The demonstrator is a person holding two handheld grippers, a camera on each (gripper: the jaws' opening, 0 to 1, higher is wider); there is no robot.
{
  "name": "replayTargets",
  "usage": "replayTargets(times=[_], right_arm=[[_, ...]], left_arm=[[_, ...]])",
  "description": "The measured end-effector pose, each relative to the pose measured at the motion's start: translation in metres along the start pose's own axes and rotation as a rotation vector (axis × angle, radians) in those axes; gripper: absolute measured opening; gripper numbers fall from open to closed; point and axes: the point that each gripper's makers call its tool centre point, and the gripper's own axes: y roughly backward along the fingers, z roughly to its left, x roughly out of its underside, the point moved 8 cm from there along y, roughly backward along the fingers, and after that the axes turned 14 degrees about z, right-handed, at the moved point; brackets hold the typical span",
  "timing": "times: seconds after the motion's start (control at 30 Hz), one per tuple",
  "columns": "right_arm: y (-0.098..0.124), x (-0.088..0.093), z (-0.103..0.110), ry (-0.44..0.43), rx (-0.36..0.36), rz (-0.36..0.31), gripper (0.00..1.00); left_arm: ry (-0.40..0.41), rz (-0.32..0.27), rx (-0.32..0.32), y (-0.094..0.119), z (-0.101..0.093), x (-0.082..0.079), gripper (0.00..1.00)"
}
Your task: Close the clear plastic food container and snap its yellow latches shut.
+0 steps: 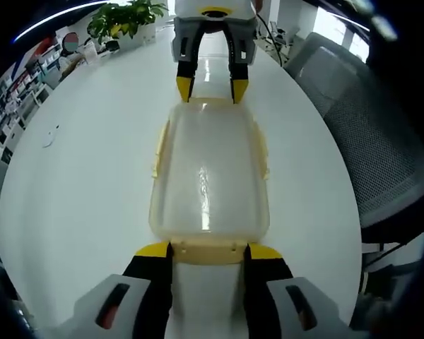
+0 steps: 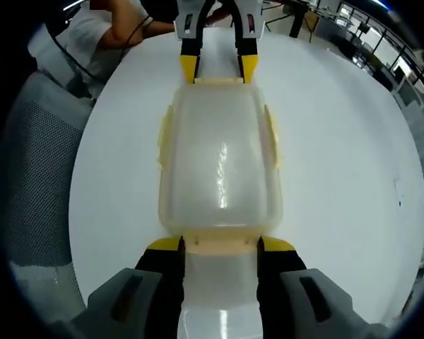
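On the white desk (image 1: pixel 78 198), clear container (image 1: pixel 208 176) lid down, my left gripper (image 1: pixel 208 251) and right gripper (image 2: pixel 219 244) spread at opposite ends, fingers (image 1: pixel 154 249) flanking yellow end latches (image 1: pixel 208 248), nothing pinched.

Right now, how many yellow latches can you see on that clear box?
4. On the container, one latch at the right gripper, one latch at the left gripper, one latch and one latch on the long sides.

Each gripper has black jaws with yellow tips and a light grey body. The left gripper (image 1: pixel 208 256) and the right gripper (image 2: pixel 219 248) look the same, with dark slots in the housing.
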Motion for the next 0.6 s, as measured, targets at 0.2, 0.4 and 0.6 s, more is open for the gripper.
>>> replayTargets(times=[0.2, 0.4, 0.6], right_arm=[[0.001, -0.001, 0.003, -0.001, -0.006, -0.016, 0.36], [0.011, -0.003, 0.003, 0.014, 0.007, -0.048, 0.36], [0.02, -0.003, 0.004, 0.024, 0.0, -0.058, 0.36]], left_arm=[[-0.004, 0.026, -0.002, 0.001, -0.002, -0.001, 0.33], [0.024, 0.029, -0.013, 0.013, -0.005, 0.003, 0.33], [0.029, 0.028, -0.019, 0.022, -0.009, -0.001, 0.33]])
